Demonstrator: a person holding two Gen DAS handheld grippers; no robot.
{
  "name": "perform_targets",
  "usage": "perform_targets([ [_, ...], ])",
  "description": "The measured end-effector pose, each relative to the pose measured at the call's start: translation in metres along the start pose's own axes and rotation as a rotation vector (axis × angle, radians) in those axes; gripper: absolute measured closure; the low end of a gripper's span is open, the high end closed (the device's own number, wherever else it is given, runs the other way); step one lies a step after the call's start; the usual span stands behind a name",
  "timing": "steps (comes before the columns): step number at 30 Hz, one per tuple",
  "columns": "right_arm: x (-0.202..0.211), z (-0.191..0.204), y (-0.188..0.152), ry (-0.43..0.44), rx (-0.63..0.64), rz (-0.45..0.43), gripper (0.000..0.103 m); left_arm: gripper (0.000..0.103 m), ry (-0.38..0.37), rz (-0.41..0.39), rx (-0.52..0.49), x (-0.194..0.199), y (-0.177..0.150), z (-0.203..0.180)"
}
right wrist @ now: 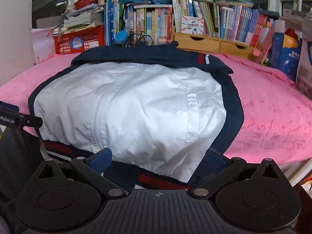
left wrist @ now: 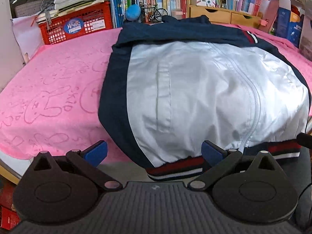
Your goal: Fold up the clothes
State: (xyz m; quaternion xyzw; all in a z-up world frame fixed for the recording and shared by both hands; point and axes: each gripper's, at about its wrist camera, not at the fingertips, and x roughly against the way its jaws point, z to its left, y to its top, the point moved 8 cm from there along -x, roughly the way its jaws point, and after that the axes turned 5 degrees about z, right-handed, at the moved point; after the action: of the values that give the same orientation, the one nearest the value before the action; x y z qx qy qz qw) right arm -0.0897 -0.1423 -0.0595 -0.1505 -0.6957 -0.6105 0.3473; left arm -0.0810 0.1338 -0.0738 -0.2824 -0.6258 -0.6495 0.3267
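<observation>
Black linkages and blue pads of the left gripper [left wrist: 154, 152] fill the bottom of its view, jaws spread wide with nothing between them; its right pad sits just at the striped hem of the jacket. Across from it the right gripper [right wrist: 159, 159] is equally spread and empty, its blue pads hovering over the same hem near the other corner.

Between and beyond them lies the glossy silver-white and navy zip-up jacket [left wrist: 204, 89], front side up on the pink embossed towel [left wrist: 48, 89] that covers the table. Its zipper runs closed down the middle, and its red, white and navy ribbed hem [left wrist: 175, 172] hangs slightly over the near table edge. Both sides show as narrow navy bands tucked along the white body, and navy fabck with a striped cuff lies bunched across the far end, so the sleeves appear to be drawn in rather than spread out. A red plastic crate [left wrist: 78, 27] and rows of books [right wrist: 214, 19] stand behind.

As a judgement, the garment sits at a narrowed, roughly rectangular stage: the sideways folding looks done or nearly so, while its full length is laid out from hem to collar. What seems left is halving it lengthwise, and both grippers being released at the hem corners fits that reading, though it would equally fit having just let go after smoothing.
</observation>
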Motion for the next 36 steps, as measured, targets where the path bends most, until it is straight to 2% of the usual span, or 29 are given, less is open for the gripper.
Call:
perform_targets([
  [18,-0.011,-0.013,-0.020,0.000,-0.029,0.063,0.000,0.000,-0.027,0.086,0.012,-0.017,-0.021,-0.004],
  [20,-0.011,-0.016,-0.024,0.014,-0.016,0.067,0.000,0.000,-0.060,0.086,0.011,-0.021,-0.023,-0.004],
  [22,-0.011,-0.020,-0.028,0.038,0.001,0.068,0.000,0.000,-0.136,0.065,-0.003,-0.026,-0.025,-0.002],
  [24,-0.012,-0.028,-0.030,0.064,-0.005,0.056,0.000,0.000,-0.177,0.068,-0.016,-0.036,-0.027,0.003],
  [30,-0.031,-0.054,-0.026,0.127,-0.044,0.020,0.000,0.000,-0.244,0.058,-0.040,-0.057,-0.025,0.008],
  [36,-0.057,-0.062,-0.032,0.159,-0.076,0.054,0.000,0.000,-0.320,0.044,-0.061,-0.077,-0.022,0.010],
])
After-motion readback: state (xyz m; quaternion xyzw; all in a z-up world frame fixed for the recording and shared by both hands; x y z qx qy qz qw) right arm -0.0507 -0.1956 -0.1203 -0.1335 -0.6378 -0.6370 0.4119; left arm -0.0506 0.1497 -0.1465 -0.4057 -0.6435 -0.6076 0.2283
